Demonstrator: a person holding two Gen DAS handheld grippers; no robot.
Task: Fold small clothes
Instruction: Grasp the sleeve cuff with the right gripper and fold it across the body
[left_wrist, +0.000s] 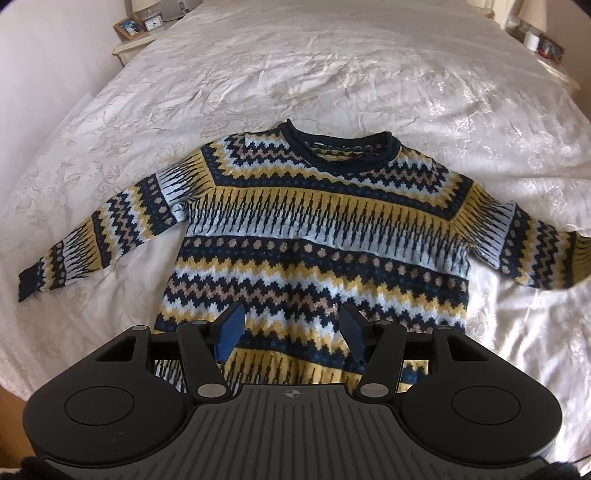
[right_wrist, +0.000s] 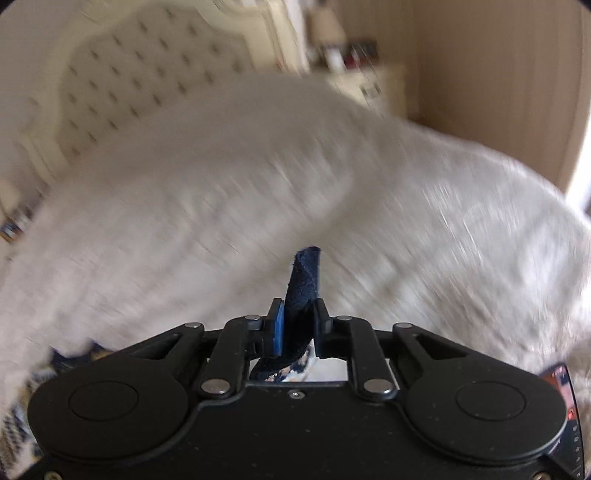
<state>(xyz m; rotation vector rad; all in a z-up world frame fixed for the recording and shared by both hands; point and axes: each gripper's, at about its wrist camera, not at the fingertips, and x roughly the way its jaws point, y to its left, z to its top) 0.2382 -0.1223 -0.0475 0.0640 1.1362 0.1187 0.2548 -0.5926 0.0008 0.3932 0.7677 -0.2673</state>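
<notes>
Sweater lies flat on the white bedspread, mid-frame; its right cuff runs off the edge. My left gripper hangs spread above the hem. My right gripper pinches a navy knit edge; everything else there is blurred.

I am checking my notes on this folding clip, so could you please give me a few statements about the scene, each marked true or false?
1. The patterned sweater lies spread on a white bedspread. True.
2. The left gripper is clamped on the sweater's hem. False: its pads stand apart with nothing pinched between them.
3. The right gripper pinches a dark navy cuff. True.
4. The sweater's neckline points toward the left gripper. False: it points away, toward the far end of the bed.
5. The right wrist view is sharp. False: its background is motion-blurred.
</notes>
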